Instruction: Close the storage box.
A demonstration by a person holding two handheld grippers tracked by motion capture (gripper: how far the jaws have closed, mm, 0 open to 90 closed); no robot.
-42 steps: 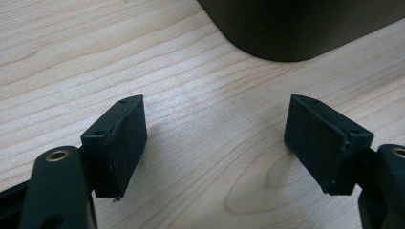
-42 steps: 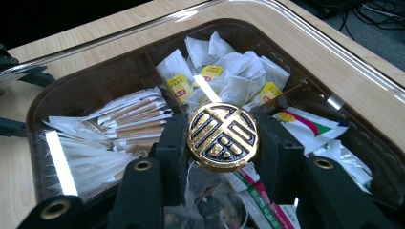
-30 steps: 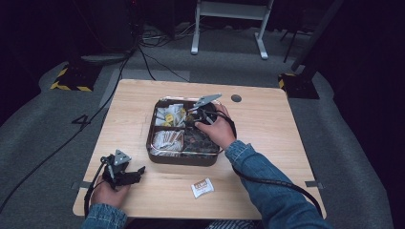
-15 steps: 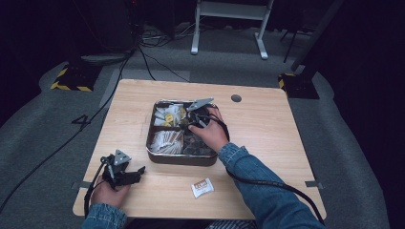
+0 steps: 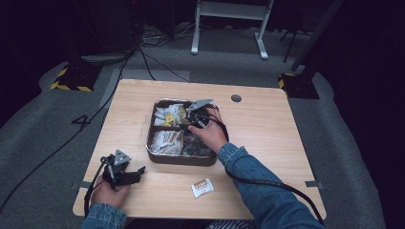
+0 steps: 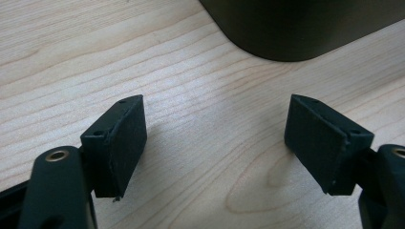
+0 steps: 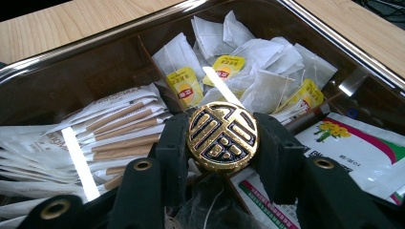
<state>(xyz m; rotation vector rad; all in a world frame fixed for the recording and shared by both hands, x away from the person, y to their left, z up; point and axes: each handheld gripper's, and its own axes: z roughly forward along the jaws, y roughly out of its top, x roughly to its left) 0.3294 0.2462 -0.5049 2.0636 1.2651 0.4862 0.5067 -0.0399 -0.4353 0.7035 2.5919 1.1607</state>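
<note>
One gold round medallion [image 7: 222, 136], clamped edgewise between jaws of right gripper [image 7: 223, 143], held over divided tray [image 5: 157, 155] above tea bags [image 7: 248, 71] and sachets [image 7: 110, 129]; left gripper [image 6: 215, 143] jaws apart, idle on table [image 5: 267, 124]. Risk: thin-rim grip; any tilt or slackening likely drops piece among packets.

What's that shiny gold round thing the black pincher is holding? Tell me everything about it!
The gold disc is round and shiny, metallic-looking, with raised gold strokes like a character on a dark face. It stands on edge, face toward the camera, pinched at both sides by the right gripper. It hangs above the dark divided tray.
</note>
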